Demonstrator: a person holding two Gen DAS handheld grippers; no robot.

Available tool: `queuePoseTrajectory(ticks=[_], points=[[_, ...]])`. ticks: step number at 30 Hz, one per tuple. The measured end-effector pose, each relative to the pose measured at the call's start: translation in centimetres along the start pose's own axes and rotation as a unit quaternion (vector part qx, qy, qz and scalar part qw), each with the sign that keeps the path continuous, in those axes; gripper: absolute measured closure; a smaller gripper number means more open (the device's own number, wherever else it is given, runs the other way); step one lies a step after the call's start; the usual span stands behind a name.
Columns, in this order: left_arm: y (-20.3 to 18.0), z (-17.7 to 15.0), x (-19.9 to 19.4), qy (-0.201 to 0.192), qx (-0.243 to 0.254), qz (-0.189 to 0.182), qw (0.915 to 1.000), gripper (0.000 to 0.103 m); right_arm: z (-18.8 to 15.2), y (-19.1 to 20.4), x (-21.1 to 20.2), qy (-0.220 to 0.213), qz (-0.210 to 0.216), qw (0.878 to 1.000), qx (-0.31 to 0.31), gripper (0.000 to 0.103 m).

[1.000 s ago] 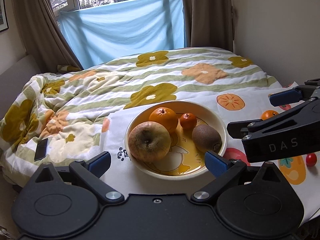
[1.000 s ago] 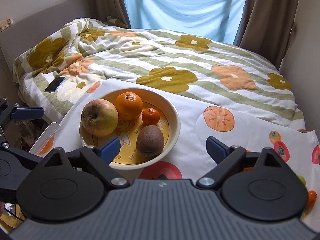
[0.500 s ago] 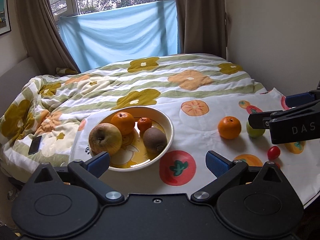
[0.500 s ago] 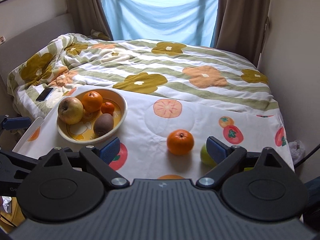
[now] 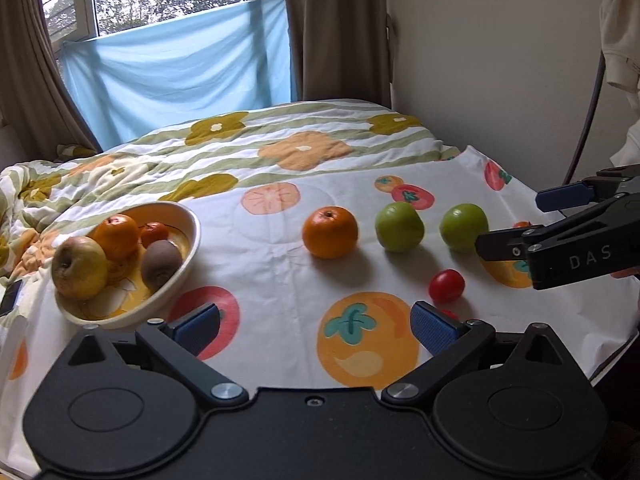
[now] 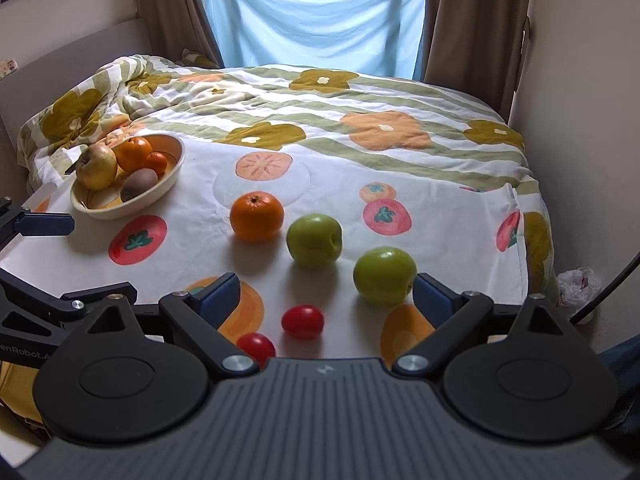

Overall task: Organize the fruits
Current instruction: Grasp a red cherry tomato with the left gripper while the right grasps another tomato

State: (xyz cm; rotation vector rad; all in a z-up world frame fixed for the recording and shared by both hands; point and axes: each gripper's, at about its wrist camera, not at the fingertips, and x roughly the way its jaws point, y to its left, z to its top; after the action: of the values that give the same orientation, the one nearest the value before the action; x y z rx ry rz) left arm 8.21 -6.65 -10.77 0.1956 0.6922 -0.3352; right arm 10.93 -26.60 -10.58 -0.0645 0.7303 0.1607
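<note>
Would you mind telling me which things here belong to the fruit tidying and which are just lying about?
For the job: bowl, orange, two green apples, two red tomatoes.

Lying about: phone, white bag.

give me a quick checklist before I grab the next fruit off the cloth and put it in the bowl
1. Right gripper open and holding nothing: ok.
2. Left gripper open and holding nothing: ok.
3. Loose fruit in view: orange, two green apples, two red tomatoes: ok.
4. Nearer green apple lined up between the right fingers: not ok, it sits by the right fingertip.
5. Room in the bowl, which holds four fruits: cannot tell.
6. Bowl flat on the cloth: cannot tell.
</note>
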Motion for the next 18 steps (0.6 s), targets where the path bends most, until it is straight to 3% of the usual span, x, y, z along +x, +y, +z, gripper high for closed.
queuePoseTrajectory(ticks=[6,18], points=[[-4.3,-1.3,3.1,0.02,0.033,-0.046,0.9982,0.009,-2.4,-2.2,1.7,0.016,0.008,1.0,0.009,0.0],[-7.1,-2.1,6.4,0.034,0.048,-0.066,0.9961,0.037,-3.9,-3.3,3.6,0.023,0.028,0.998,0.047,0.0]])
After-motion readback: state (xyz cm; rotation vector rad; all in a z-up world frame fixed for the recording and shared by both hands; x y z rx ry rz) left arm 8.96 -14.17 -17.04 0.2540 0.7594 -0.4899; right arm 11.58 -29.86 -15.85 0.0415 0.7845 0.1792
